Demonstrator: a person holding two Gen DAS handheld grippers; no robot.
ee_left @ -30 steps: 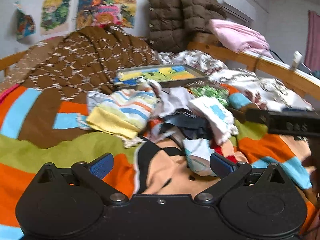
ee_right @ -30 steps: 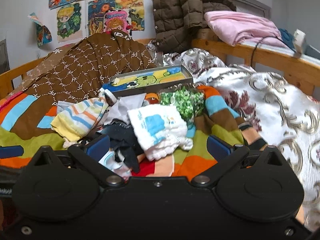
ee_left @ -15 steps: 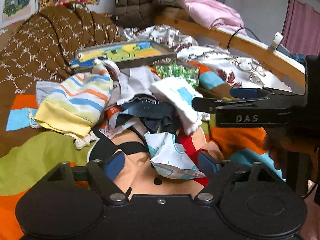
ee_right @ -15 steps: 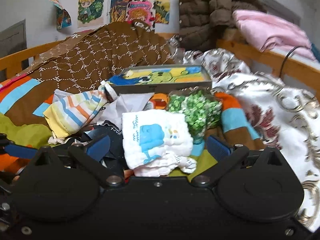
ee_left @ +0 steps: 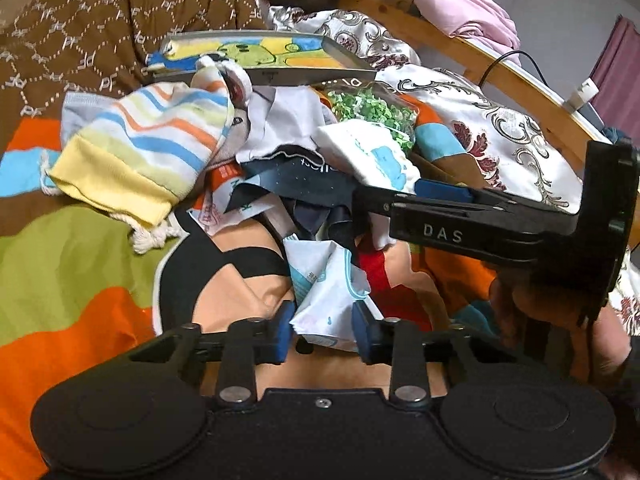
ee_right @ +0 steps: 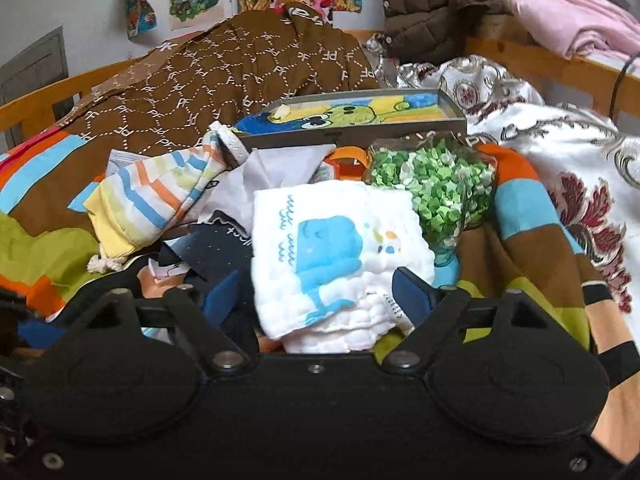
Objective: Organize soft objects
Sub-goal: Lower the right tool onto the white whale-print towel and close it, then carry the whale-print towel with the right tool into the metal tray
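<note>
A pile of soft items lies on a striped blanket point(ee_left: 72, 264). My left gripper point(ee_left: 322, 330) has its jaws closed in on a crumpled white and light-blue cloth point(ee_left: 326, 292) at the pile's near edge. My right gripper point(ee_right: 322, 294) is open, its fingers on either side of a folded white cloth with a blue whale point(ee_right: 332, 256). The right gripper also shows in the left wrist view point(ee_left: 404, 196), reaching in from the right over the whale cloth point(ee_left: 376, 156). A striped drawstring pouch point(ee_left: 140, 148) lies at the left of the pile.
A grey tray with a cartoon mat point(ee_right: 352, 114) stands behind the pile. A bag of green stars point(ee_right: 436, 188) lies right of the whale cloth. Dark cloths point(ee_left: 304, 188) fill the pile's middle. A brown quilt point(ee_right: 224, 80) and wooden bed rail point(ee_right: 552, 64) lie beyond.
Both grippers moved forward into the pile. The left jaws closed in around the white and light-blue cloth. The right gripper came down around the whale cloth.
</note>
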